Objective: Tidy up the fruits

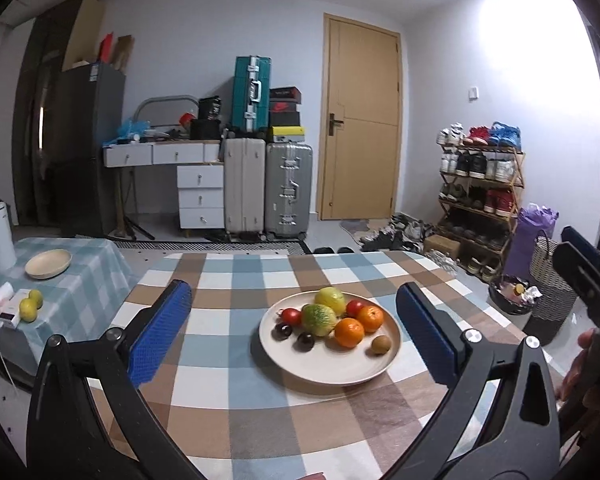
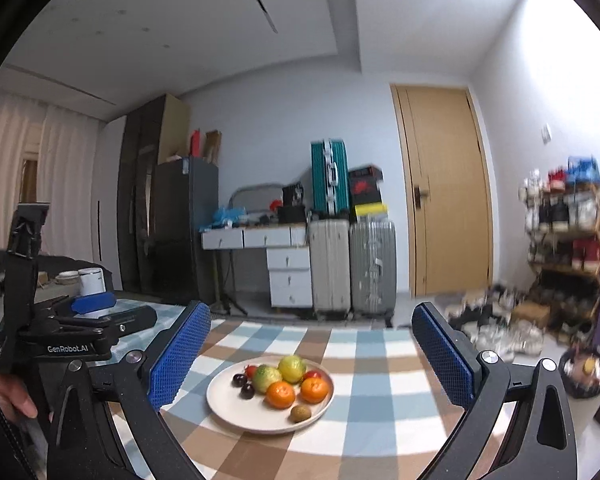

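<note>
Checkered cloth in blue, brown and white covers the table point(image 1: 228, 420), and the cream plate point(image 1: 332, 368) sits around the middle of it, a bit toward the far edge. On the plate: two oranges point(image 1: 349, 332), a kiwi point(image 1: 381, 345) by the near rim, two dark cherries point(image 1: 303, 341), red tomatoes point(image 1: 291, 316) and a couple of yellow-green fruits point(image 1: 319, 319). Left gripper point(image 1: 294, 336) and right gripper point(image 2: 310, 360) both hang over the near side with jaws spread wide, holding nothing, clear of the plate. Two more yellow-green fruits point(image 1: 31, 305) sit on the side table point(image 1: 84, 280) near its front edge, beside an empty bowl point(image 1: 48, 264).
</note>
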Motion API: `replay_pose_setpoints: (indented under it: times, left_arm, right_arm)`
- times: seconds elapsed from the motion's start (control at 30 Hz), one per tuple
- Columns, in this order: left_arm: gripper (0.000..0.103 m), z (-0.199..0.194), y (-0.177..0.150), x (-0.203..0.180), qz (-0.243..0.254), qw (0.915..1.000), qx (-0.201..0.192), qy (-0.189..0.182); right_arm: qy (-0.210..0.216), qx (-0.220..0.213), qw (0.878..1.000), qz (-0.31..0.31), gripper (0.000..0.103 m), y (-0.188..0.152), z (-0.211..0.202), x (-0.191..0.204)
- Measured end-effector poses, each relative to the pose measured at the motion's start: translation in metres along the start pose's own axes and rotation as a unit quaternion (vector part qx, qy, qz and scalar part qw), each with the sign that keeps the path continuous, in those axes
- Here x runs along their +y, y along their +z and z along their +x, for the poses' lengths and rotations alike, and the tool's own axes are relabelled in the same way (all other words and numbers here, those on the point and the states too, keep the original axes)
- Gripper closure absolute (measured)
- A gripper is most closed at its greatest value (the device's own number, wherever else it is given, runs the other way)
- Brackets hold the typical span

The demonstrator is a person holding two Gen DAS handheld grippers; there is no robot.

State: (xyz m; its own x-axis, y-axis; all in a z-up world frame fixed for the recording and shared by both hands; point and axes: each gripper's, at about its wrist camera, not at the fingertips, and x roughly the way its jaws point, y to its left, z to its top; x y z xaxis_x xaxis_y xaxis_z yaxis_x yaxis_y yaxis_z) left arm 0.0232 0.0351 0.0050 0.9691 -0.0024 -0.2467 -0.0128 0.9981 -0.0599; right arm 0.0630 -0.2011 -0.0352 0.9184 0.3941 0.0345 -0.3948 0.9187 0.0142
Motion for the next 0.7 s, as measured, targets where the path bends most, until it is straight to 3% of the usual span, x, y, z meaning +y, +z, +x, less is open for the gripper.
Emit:
replay_pose_setpoints:
  times: [0.2,0.7]
  left_arm:
    - [0.001,-0.002,-0.019,0.009,0.008,0.9997,-0.019,0.01]
    - [0.001,0.04,-0.072,0.026,0.013,0.9991,0.025,0.032]
  right_arm:
    - [0.0,0.015,1.0,-0.016,0.0,-0.016,0.0,0.008]
    - [-0.027,0.077,0.997,-0.019,0.0,-0.061,0.026,-0.003]
